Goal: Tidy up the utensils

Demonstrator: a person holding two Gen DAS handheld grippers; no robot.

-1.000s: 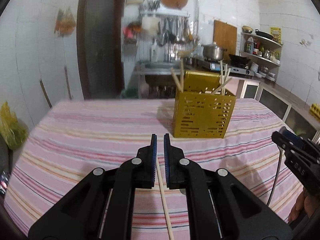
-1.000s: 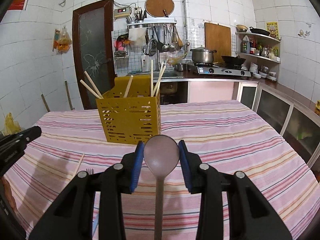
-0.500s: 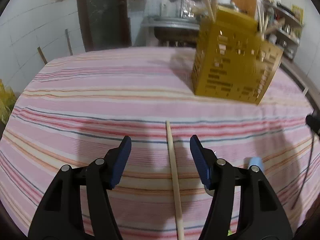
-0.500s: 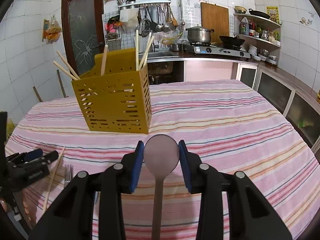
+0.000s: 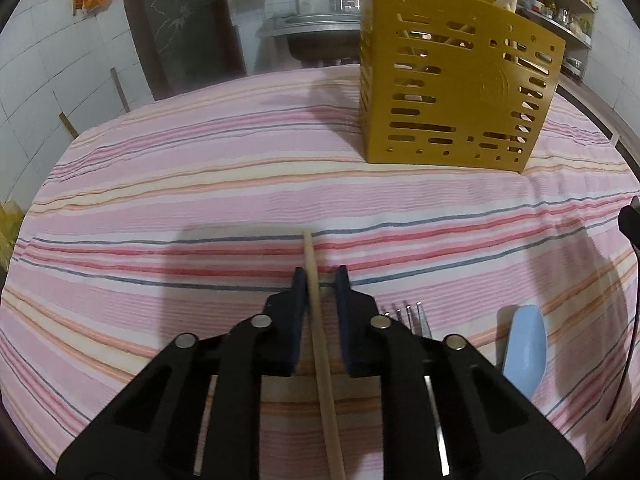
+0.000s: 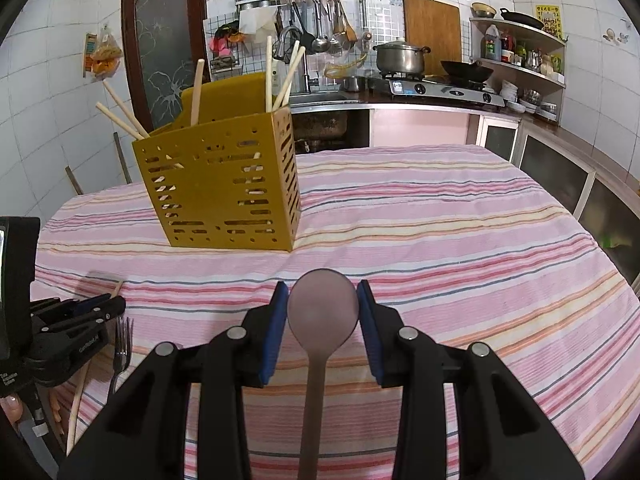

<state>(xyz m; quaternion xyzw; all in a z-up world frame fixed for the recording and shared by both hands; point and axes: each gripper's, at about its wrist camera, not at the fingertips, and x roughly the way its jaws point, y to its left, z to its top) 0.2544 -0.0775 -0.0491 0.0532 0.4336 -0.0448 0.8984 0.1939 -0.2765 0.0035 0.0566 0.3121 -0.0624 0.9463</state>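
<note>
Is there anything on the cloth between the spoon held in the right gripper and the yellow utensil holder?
Nothing visible. The right gripper grips the spoon by its bowl, and only bare striped tablecloth lies between it and the yellow holder. The fork lies off to the left.

no text readable, faint white lettering on left tongs (image 6: 86, 312), illegible
</note>
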